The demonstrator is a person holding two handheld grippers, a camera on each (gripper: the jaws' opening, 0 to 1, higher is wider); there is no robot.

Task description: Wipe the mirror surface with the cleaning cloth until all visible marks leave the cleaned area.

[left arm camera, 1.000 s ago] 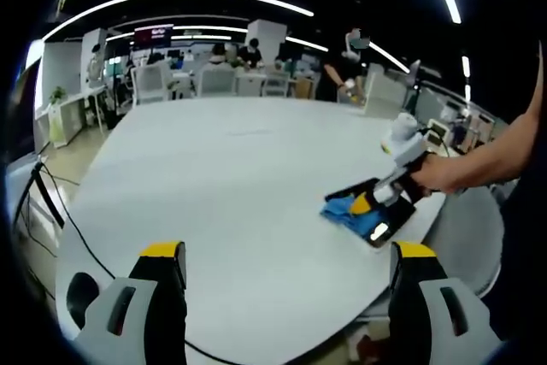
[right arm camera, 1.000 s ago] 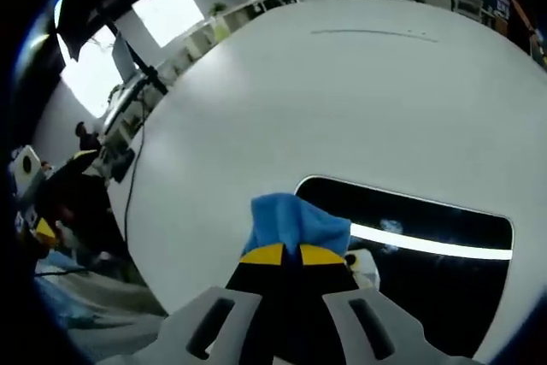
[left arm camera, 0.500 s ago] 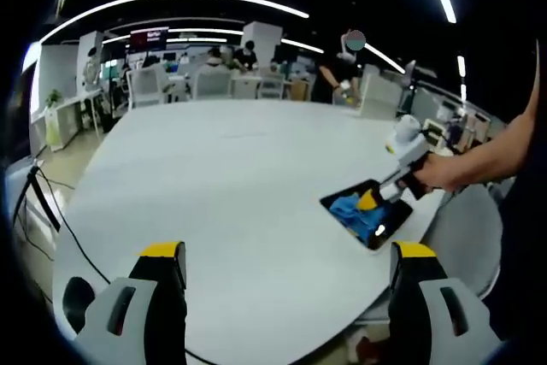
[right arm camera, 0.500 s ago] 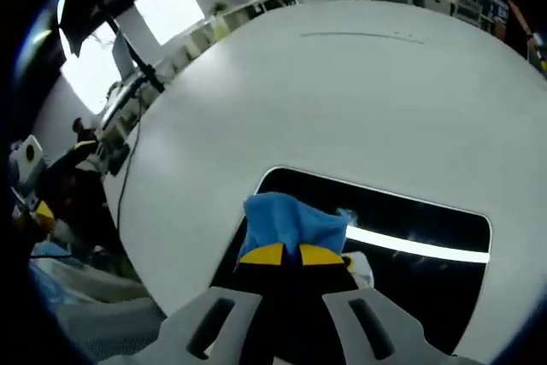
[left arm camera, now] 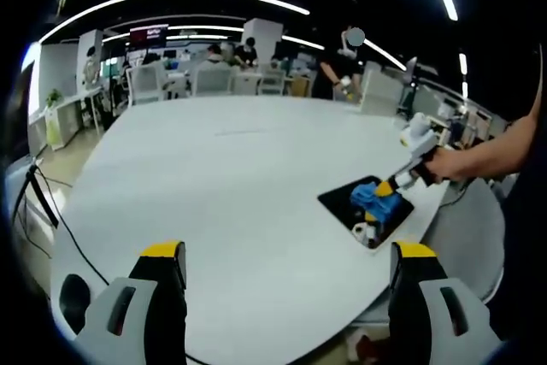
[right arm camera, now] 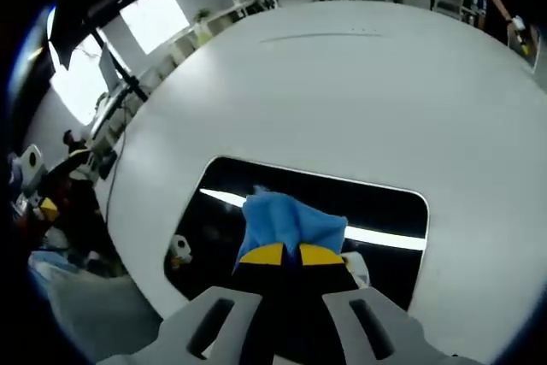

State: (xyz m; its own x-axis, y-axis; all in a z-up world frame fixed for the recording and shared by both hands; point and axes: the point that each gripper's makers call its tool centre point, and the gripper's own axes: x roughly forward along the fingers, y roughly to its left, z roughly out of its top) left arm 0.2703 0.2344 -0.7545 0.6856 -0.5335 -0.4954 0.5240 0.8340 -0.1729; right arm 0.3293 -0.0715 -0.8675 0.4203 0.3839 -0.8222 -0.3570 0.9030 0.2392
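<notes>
Where your right tool (right arm camera: 286, 254) meets the work, its yellow-tipped jaws are clamped on the blue cleaning cloth (right arm camera: 289, 220), which is pressed on the mirror (right arm camera: 389, 211). The mirror is a dark, round-cornered rectangle lying flat on the white tabletop (right arm camera: 342, 83), near the edge closest to you; its glass reflects a bright ceiling light strip. In the left gripper view, the same right tool (left arm camera: 391, 191) reaches in from the right, held by your hand (left arm camera: 446, 162), with the cloth (left arm camera: 374, 197) on the mirror (left arm camera: 339, 202). Your left tool (left arm camera: 286, 256) is held off the tabletop (left arm camera: 231, 177), jaws spread wide and holding nothing. People and chairs (left arm camera: 214, 79) occupy the far background.
</notes>
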